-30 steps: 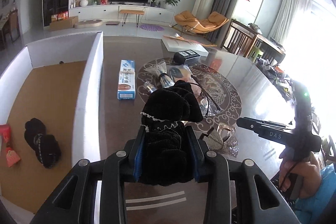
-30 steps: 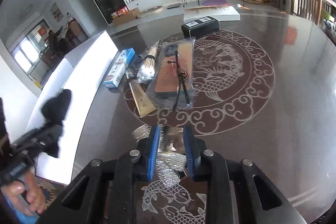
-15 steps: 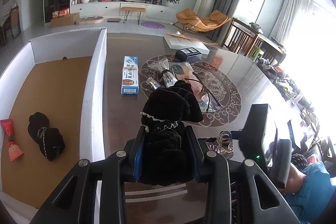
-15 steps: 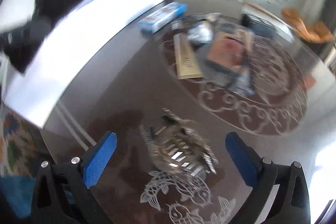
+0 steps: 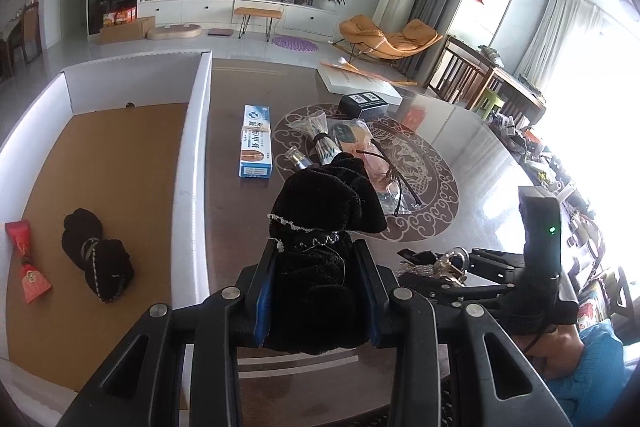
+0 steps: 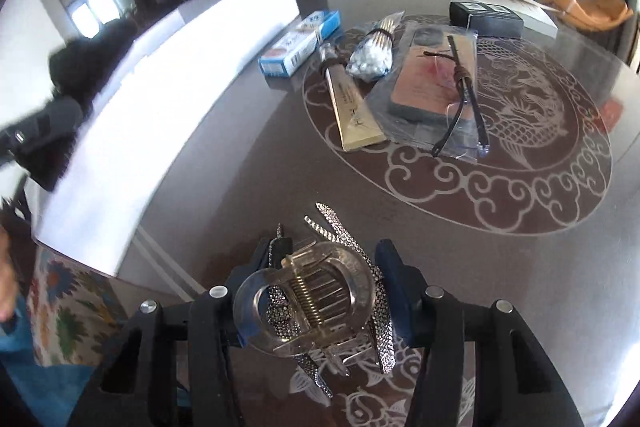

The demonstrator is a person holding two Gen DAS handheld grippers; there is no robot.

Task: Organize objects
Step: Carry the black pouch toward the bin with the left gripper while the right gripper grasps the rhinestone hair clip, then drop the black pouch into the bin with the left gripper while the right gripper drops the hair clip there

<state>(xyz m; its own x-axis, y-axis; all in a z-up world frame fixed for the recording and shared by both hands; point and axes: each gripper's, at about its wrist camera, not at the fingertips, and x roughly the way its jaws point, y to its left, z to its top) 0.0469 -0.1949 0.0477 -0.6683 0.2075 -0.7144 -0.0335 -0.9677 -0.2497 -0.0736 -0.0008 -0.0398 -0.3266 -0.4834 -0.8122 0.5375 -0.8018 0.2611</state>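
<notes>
My left gripper [image 5: 316, 255] is shut on a black velvet pouch [image 5: 328, 203], held above the dark table just right of the white box wall [image 5: 192, 155]. Inside that cardboard-floored box lie another black pouch [image 5: 98, 259] and a red pouch [image 5: 26, 259]. My right gripper [image 6: 326, 265] is closing its jaws on a clear hair claw clip with glittery prongs [image 6: 316, 291]. Both blue pads touch the clip's sides. In the left wrist view the right gripper [image 5: 424, 269] sits low at the right with the clip [image 5: 452, 263] in it.
Further out on the table lie a blue-and-white carton [image 5: 256, 143], a bundle of cotton swabs [image 6: 372, 55], a gold tube [image 6: 352, 107], a bagged card with glasses on it [image 6: 432, 79], and a black box [image 6: 486, 15]. The table's near edge and a patterned rug [image 6: 68, 315] lie left.
The right gripper let go of the clip, opened wide, rolled, dropped lower and closed on the clip again. The left gripper kept still with its pouch.
</notes>
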